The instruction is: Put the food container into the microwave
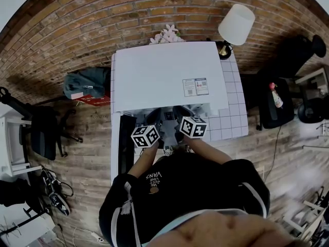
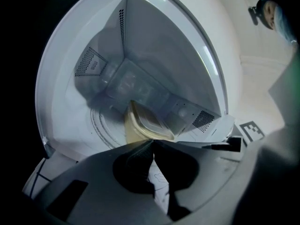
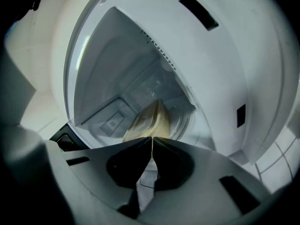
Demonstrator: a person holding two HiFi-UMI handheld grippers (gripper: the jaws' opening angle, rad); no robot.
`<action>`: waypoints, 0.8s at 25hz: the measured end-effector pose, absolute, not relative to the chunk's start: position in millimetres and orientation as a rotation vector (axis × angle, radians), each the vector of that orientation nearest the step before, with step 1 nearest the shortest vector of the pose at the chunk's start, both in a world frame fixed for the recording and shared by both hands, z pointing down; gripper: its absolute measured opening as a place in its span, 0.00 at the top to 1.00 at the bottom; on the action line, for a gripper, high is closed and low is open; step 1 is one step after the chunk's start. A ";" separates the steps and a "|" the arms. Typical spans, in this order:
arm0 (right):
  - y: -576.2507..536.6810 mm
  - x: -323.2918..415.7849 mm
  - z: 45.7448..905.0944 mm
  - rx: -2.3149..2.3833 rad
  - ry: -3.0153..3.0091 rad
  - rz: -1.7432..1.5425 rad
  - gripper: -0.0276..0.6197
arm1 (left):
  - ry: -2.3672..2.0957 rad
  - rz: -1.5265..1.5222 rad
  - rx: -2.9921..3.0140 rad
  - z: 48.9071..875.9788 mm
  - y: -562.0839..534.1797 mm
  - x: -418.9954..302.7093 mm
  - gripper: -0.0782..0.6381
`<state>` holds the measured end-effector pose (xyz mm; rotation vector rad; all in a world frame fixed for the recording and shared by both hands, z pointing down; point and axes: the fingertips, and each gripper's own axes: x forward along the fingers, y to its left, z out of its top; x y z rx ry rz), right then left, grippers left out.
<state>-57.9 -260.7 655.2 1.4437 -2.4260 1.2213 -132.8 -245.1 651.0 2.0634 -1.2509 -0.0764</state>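
The white microwave (image 1: 164, 76) stands on a white gridded table (image 1: 231, 122), and its cavity is open toward me. Inside it a pale yellow food container (image 2: 145, 125) with a clear lid sits over the turntable ring (image 2: 101, 125). My left gripper (image 2: 152, 142) is shut, its tips pinched on the container's near edge. The right gripper (image 3: 152, 138) is shut on the opposite edge of the same container (image 3: 150, 121). In the head view only the two marker cubes (image 1: 145, 136) (image 1: 194, 127) show at the cavity mouth. The microwave top hides the jaws and the container there.
The dark microwave door (image 1: 126, 143) hangs open at the left. A lamp (image 1: 235, 24) and flowers (image 1: 165, 35) stand behind the microwave. A black chair (image 1: 43, 133) and a bag (image 1: 85, 84) are on the floor to the left. A vent grille (image 2: 204, 120) lines the cavity wall.
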 end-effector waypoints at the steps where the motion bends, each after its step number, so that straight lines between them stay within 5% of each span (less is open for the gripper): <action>1: -260.7 -57.9 654.2 1.442 -2.431 1.220 0.94 | -1.252 -0.078 2.065 650.6 -244.8 -132.5 0.87; 20: -239.3 -44.1 627.3 1.382 -2.531 1.117 0.94 | -1.324 -0.125 2.104 625.6 -223.5 -121.5 0.87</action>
